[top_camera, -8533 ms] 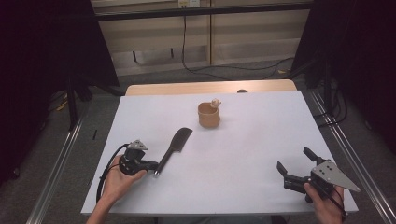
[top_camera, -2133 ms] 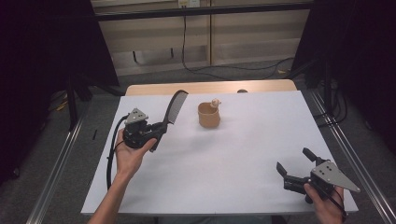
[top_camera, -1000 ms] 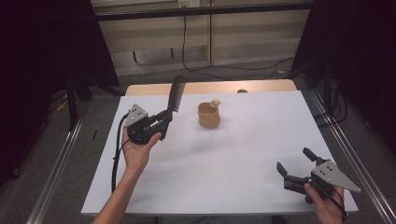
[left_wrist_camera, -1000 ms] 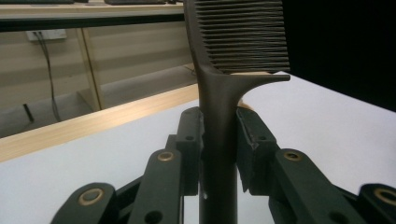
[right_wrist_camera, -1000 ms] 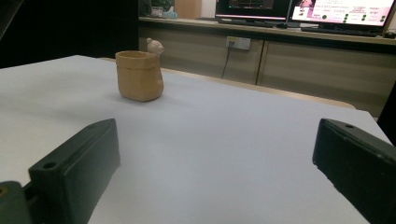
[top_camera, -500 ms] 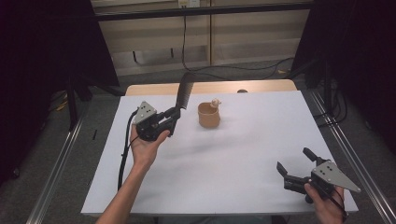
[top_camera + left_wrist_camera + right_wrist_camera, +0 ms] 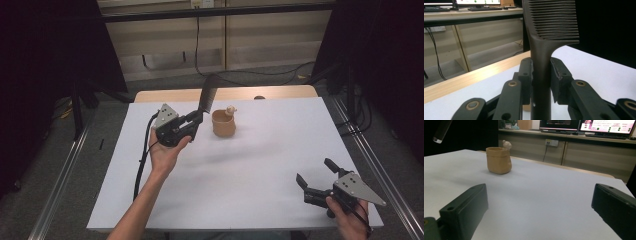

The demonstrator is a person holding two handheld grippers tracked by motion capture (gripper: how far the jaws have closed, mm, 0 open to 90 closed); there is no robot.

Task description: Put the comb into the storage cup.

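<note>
While lifted: the comb (image 7: pixel 207 94) now stands upright, carried right toward the cup (image 7: pixel 223 123).
Left gripper (image 7: pixel 196 118): jaws clamp the comb's handle.
Right gripper (image 7: pixel 316 179): jaws wide, idle low right on the bench (image 7: pixel 260 165).
Meaning: dropping it in looks next.

White table (image 7: pixel 240 175) over wooden top; tan cup (image 7: pixel 223 124) stands upright toward far edge

Both grippers black. Left gripper (image 7: pixel 196 118): grey three-cornered top plate with dark screw holes, black cable trailing; linked jaw arms carry brass-ringed pivot screws. Right gripper (image 7: pixel 315 177): same grey plate, blocky matt jaws, small screw holes. Forearms bare, no sleeves.
</note>
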